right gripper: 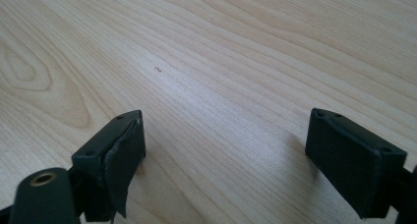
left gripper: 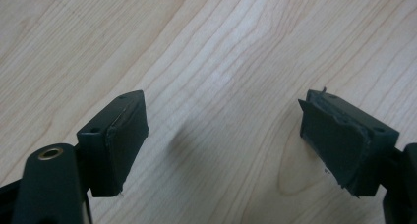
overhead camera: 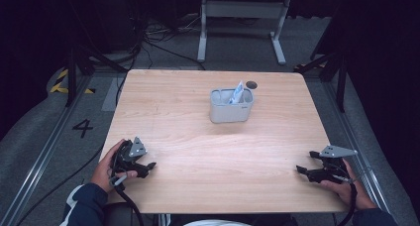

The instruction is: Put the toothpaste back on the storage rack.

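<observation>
- My left gripper (overhead camera: 143, 167) sits at the near-left of the table (overhead camera: 198, 151), at about seven o'clock from the table's middle, jaws spread wide with nothing between them.
- In the left gripper view the left gripper (left gripper: 223, 140) has bare wood grain between its pads, so it's empty.
- My right gripper (overhead camera: 306, 170) rests at the near-right, about five o'clock from the middle, jaws apart too; in the right gripper view the right gripper (right gripper: 226, 150) frames plain tabletop.
- The grey bin (overhead camera: 231, 106) stands upright well apart from both, just beyond the table's middle, toward twelve o'clock.
- From my left gripper the bin lies at roughly one o'clock; from my right, about eleven o'clock. The distances look close to even; I'd judge the right a touch nearer, but it's hard to call.
- A white-and-blue packet (overhead camera: 237, 93) pokes out of the bin, long axis near upright, its top leaning slightly toward one o'clock, against the far-right corner.
- A small dark disc (overhead camera: 251, 84) lies on the table just behind the bin.
- My read: any grab at that packet wants a reach forward and a descent from above, jaws set across its thin face.
</observation>
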Tool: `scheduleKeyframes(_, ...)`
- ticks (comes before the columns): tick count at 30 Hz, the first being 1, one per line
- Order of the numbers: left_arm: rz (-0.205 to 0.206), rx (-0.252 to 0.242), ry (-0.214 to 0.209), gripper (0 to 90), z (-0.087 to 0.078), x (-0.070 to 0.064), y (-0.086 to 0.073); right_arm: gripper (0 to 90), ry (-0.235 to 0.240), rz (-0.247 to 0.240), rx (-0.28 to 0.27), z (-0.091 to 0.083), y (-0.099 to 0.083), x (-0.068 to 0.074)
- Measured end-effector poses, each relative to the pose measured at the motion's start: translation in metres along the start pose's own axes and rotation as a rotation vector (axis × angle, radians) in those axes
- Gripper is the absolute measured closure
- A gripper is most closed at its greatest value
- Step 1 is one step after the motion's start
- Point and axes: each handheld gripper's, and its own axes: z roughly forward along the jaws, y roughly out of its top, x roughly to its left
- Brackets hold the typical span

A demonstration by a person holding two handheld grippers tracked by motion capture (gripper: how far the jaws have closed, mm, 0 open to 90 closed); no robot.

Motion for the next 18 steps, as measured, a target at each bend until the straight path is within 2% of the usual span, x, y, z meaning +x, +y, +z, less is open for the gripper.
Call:
scheduleKeyframes(4, -0.042, -0.030, -0.003, 18.5, -0.001, 0.003, -0.009, 15.6, 0.000, 0.000, 0.000, 0.000, 0.000, 0.000)
scheduleKeyframes(7, -0.117, -0.065, -0.038, 18.3, -0.001, 0.005, -0.017, 15.6, 0.001, -0.001, 0.001, 0.000, 0.000, 0.000)
scheduleKeyframes(8, -0.159, -0.084, -0.051, 18.2, 0.000, 0.006, -0.021, 15.6, 0.002, -0.001, 0.000, 0.000, 0.000, 0.000)
scheduleKeyframes(9, -0.182, -0.096, -0.059, 17.8, 0.000, 0.007, -0.025, 15.5, 0.003, -0.002, 0.000, 0.000, 0.000, 0.000)
scheduleKeyframes(10, -0.204, -0.102, -0.065, 17.1, 0.000, 0.008, -0.027, 15.5, 0.004, -0.001, 0.000, 0.000, 0.000, 0.000)
scheduleKeyframes(11, -0.218, -0.097, -0.050, 16.6, -0.001, 0.009, -0.028, 15.4, 0.004, -0.002, 0.000, 0.001, 0.001, -0.001)
scheduleKeyframes(18, -0.257, -0.086, -0.040, 14.4, -0.002, 0.007, -0.029, 15.4, 0.008, -0.005, -0.001, 0.001, 0.001, -0.001)
